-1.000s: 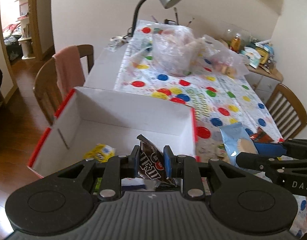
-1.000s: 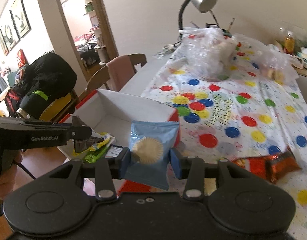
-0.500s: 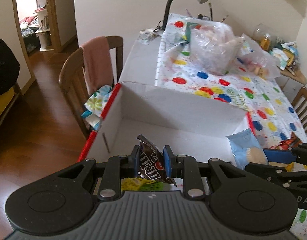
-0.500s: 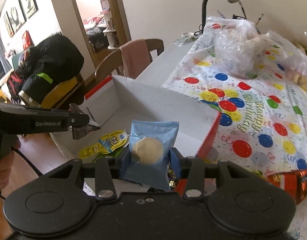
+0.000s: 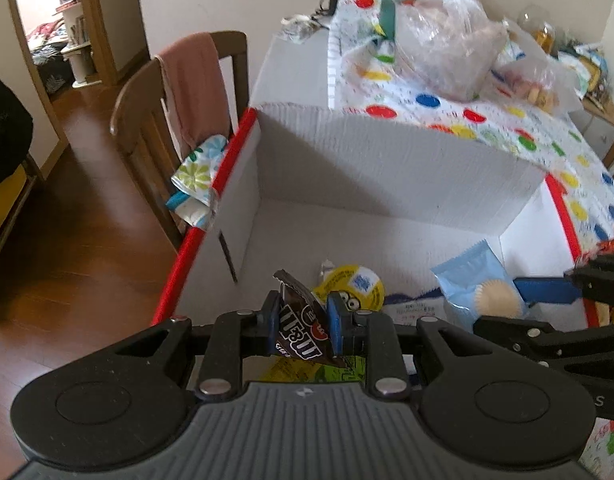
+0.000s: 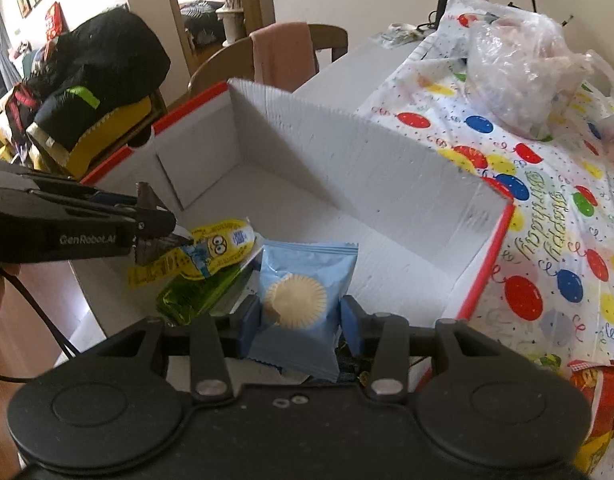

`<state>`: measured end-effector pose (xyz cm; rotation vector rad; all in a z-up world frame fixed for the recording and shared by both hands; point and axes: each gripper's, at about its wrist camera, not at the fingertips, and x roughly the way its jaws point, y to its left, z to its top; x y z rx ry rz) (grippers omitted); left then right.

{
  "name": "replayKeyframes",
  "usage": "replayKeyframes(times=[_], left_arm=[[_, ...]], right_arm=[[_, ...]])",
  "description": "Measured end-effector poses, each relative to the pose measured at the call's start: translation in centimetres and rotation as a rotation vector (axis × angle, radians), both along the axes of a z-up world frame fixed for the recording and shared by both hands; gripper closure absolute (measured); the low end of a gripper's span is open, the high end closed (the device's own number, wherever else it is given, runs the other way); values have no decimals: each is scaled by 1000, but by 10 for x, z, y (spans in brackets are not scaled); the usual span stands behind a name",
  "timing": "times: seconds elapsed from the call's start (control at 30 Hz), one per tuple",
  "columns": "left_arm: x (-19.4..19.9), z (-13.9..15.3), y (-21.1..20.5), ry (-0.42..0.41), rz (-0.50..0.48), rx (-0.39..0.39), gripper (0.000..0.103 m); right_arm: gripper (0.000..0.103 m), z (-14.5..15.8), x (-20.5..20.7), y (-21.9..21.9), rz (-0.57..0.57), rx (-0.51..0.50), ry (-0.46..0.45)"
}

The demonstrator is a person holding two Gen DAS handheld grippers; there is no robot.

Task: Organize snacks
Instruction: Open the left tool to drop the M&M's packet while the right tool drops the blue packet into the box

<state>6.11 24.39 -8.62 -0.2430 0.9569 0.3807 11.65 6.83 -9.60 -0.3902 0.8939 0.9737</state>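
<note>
Now that both grippers have moved over the white cardboard box (image 5: 387, 168), left gripper (image 5: 303, 320) clamps an M&M's packet (image 5: 303, 330), right gripper (image 6: 301, 320) a blue cupcake packet (image 6: 303, 304); releasing seems next.

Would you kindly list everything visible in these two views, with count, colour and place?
box: 1, white with red rim, on the table's near edge
M&M's bag: 1, brown, in the left gripper, over the box
blue packet: 1, light blue, in the right gripper, over the box
yellow pouch: 1, yellow, in the box
green packet: 1, green, in the box under the yellow pouch
red bag: 1, red-orange, on the tablecloth right of the box
tablecloth: 1, white with coloured dots
plastic bags: 2, clear, far on the table
chair: 1, brown, pink cloth over it
left gripper: shut
right gripper: shut
</note>
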Motion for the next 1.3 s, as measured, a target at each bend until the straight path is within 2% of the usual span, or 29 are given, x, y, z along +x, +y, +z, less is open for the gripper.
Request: replayKeyframes(times=[0.27,0.6,0.7,0.83,1.0,1.07,1.1,1.13,1.2,1.3], left_arm=[[4,-13,-11,40,-54,24,79],[3,-13,-12,41,-58,25,79],[1,-12,-14,43,-62,20,79],[-5,-6,-18,33,-62,21,79],[-12,3,-24,11,-59,25,76],[-15,7,-27,-3,-62,26,72],[-17,10,-30,-10,-66,28,67],[-17,13,-32,-15,-67,34,57],[-20,20,-38,-40,-70,47,45],[-21,28,-45,-60,-78,47,43]], right_arm=[[61,-11,-4,7,20,-37,-8],[60,-10,-4,9,19,-49,-14],[56,-7,-5,6,20,-41,-10],[46,2,-6,-3,8,-9,-8],[42,15,-5,-16,-12,34,-1],[40,19,-5,-22,-23,56,2],[40,21,-5,-25,-28,64,5],[40,24,-5,-28,-29,75,10],[39,29,-5,-34,-33,97,16],[35,36,-7,-44,-37,127,18]])
